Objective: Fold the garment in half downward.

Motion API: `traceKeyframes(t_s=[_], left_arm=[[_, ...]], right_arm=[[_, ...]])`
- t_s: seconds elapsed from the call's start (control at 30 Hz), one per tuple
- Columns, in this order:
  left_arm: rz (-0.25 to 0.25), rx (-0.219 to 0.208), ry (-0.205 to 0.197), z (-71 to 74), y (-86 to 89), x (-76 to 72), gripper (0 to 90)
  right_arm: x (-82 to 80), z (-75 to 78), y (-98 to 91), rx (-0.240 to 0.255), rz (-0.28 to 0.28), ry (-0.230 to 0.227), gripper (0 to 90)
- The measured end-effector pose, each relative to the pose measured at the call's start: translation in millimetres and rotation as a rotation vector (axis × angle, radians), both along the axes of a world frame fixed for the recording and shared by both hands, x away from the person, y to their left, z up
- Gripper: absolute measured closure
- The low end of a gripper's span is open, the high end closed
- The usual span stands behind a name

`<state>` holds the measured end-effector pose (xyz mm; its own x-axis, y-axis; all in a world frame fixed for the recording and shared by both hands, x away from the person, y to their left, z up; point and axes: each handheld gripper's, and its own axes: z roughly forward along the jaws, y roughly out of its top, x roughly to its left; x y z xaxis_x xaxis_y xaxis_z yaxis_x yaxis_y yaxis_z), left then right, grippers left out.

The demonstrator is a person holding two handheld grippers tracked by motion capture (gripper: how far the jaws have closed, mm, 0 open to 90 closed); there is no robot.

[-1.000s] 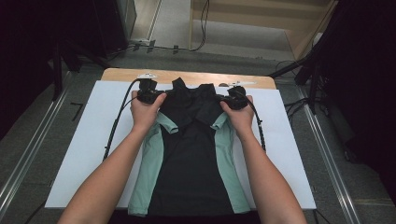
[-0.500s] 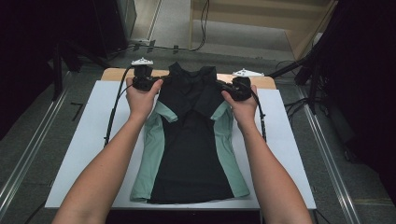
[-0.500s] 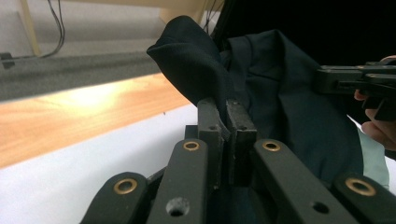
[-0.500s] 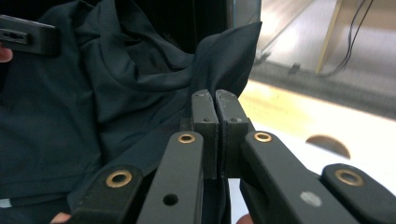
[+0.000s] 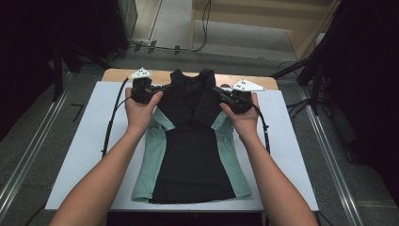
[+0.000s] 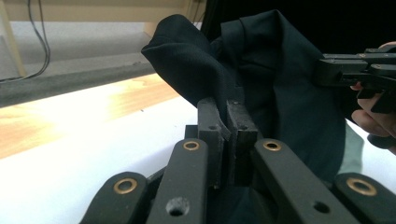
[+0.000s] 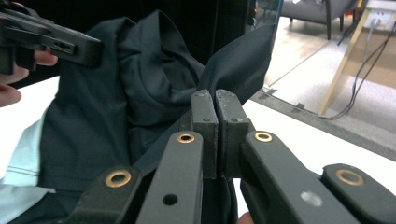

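A black shirt [image 5: 193,155] with mint-green side panels lies lengthwise on the white table top [image 5: 84,141], its upper end lifted. My left gripper [image 5: 162,88] is shut on the shirt's left shoulder, and the black cloth [image 6: 196,65] bunches up above its closed pads. On the other side, my right gripper [image 5: 217,90] is shut on the right shoulder, with the fabric [image 7: 233,65] pinched between its pads. Both shoulders hang raised off the table while the hem rests flat near the front edge. In the left gripper view the other gripper [image 6: 359,70] appears at the right.
A wooden strip [image 5: 117,74] runs along the table's far edge. Metal rails [image 5: 329,155] flank both sides on the grey floor. Cables [image 5: 207,19] trail across the floor behind, and a black cable [image 5: 110,122] hangs from the left gripper over the white top.
Both grippers have risen and moved toward the far edge, carrying the shirt's shoulders. The shirt has slid away from the person, and its hem now shows near the front edge.
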<state>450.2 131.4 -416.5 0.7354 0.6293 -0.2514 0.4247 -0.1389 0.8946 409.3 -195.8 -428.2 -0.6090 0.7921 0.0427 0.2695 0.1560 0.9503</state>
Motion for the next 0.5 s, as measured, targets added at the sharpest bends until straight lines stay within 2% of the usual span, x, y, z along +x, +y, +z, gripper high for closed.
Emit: traceKeyframes(t_s=[0.13,0.2,0.37,0.5], left_arm=[[-0.018,-0.016,-0.028,-3.0,-0.4,-15.6,86.5],[-0.028,-0.017,-0.045,-3.1,-0.8,-23.1,86.5],[-0.047,-0.027,-0.072,-4.2,-2.1,-39.4,86.5],[-0.064,-0.036,-0.095,-9.3,-2.8,-55.5,86.5]], right_arm=[[-14.1,-3.0,2.7,-0.003,0.018,-0.033,85.5],[-22.8,-4.3,5.3,-0.040,0.021,-0.061,85.3],[-39.6,-8.9,8.0,-0.077,0.035,-0.110,85.3],[-53.8,-13.7,8.6,-0.061,0.049,-0.125,85.2]])
